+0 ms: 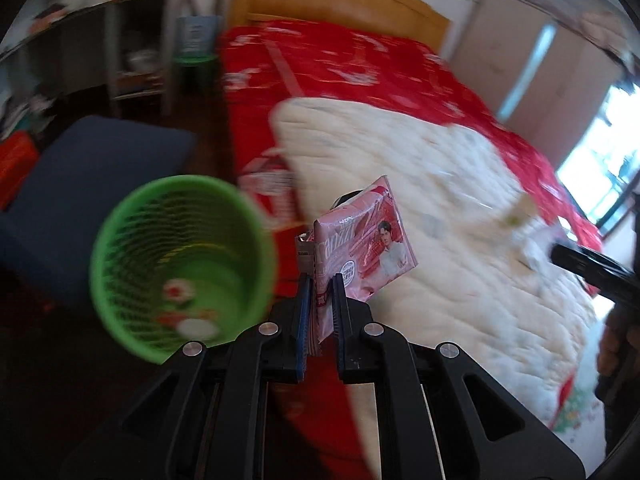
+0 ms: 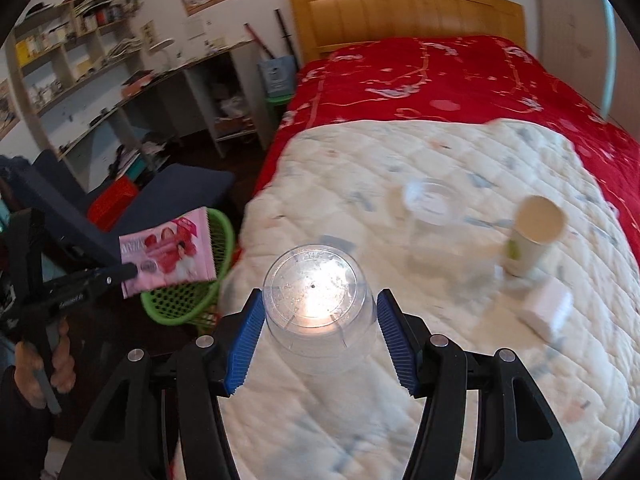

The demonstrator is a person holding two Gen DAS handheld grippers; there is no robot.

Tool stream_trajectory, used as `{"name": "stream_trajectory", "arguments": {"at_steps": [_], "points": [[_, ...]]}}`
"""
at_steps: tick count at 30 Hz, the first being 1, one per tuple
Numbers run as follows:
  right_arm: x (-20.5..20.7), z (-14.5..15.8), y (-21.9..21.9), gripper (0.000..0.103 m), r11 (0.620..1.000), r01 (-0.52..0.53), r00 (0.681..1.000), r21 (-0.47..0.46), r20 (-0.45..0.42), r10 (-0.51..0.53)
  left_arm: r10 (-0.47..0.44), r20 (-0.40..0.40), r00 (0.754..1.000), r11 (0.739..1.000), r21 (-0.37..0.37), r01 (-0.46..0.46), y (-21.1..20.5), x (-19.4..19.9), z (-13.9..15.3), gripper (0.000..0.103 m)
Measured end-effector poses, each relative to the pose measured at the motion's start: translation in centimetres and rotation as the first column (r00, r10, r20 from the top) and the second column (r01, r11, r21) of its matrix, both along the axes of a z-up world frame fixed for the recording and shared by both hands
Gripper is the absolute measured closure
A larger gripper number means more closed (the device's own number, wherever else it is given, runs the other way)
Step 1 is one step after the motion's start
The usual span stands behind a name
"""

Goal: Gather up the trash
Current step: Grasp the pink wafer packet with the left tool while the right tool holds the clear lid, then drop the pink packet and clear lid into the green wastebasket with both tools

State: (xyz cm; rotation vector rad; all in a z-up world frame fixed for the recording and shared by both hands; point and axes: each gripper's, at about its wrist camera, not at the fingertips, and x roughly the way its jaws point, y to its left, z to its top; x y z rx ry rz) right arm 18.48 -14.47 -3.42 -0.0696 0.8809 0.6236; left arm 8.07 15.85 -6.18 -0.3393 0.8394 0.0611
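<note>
Two grippers are at work beside the bed. Nearest in the left wrist view, the left gripper (image 1: 321, 280) has its blue pads pressed onto the lower edge of a pink snack wrapper (image 1: 362, 238), which stands upright above the fingers; the green mesh basket (image 1: 182, 266) sits just to the left and lower, with a few scraps visible on its bottom, something only this view shows. The right wrist view sees the same gripper from the side, held level by a hand (image 2: 48, 364) at the left edge, with the wrapper close to the basket's rim. In its own foreground, the right gripper (image 2: 320, 316) is spread wide around a clear plastic cup (image 2: 316, 296) that points bottom-first away from the camera, the pads hugging its sides; whether they actually press it is hard to tell. Farther across the white quilt (image 2: 400, 420), seen clearly only here, lie a second clear cup (image 2: 434, 204), a paper cup (image 2: 534, 236) tipped toward the camera, and a white block (image 2: 546, 310). Beyond lie the red bedspread (image 2: 460, 80) and wooden headboard (image 2: 404, 12).
</note>
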Motion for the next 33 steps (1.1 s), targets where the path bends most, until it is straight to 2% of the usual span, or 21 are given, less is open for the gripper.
{"name": "stream_trajectory", "arguments": {"at_steps": [2,5,8,15,19,28,33], "points": [[0.0,-0.1,1.7,0.047,1.0,-0.024,1.0,0.001,-0.006,0.024,0.056,-0.014,0.998,0.998,0.008,-0.056,2.7,-0.4,-0.6,0.094],[0.0,-0.2,4.1,0.047,0.998,-0.057,0.998,0.005,-0.012,0.057,0.112,-0.042,0.993,0.993,0.052,-0.11,5.2,-0.6,-1.5,0.094],[0.2,-0.4,6.1,0.047,0.997,-0.079,0.997,0.01,-0.02,0.079,0.152,-0.079,0.985,0.987,0.059,-0.148,7.5,-0.5,-2.9,0.093],[0.3,-0.9,10.0,0.047,0.992,-0.127,0.991,0.001,-0.037,0.127,0.198,-0.16,0.967,0.98,0.047,-0.193,10.6,0.3,-6.6,0.085],[0.6,-1.3,11.9,0.047,0.989,-0.145,0.988,-0.003,-0.047,0.145,0.224,-0.18,0.958,0.974,0.016,-0.224,11.8,0.0,-8.1,0.067],[0.9,-2.4,16.9,0.047,0.977,-0.213,0.974,0.003,-0.075,0.212,0.275,-0.186,0.943,0.959,-0.017,-0.283,13.9,-2.5,-8.9,0.065],[0.5,-3.5,20.9,0.047,0.964,-0.264,0.959,0.014,-0.099,0.264,0.303,-0.176,0.936,0.95,-0.014,-0.311,14.7,-4.7,-8.7,0.061]]}}
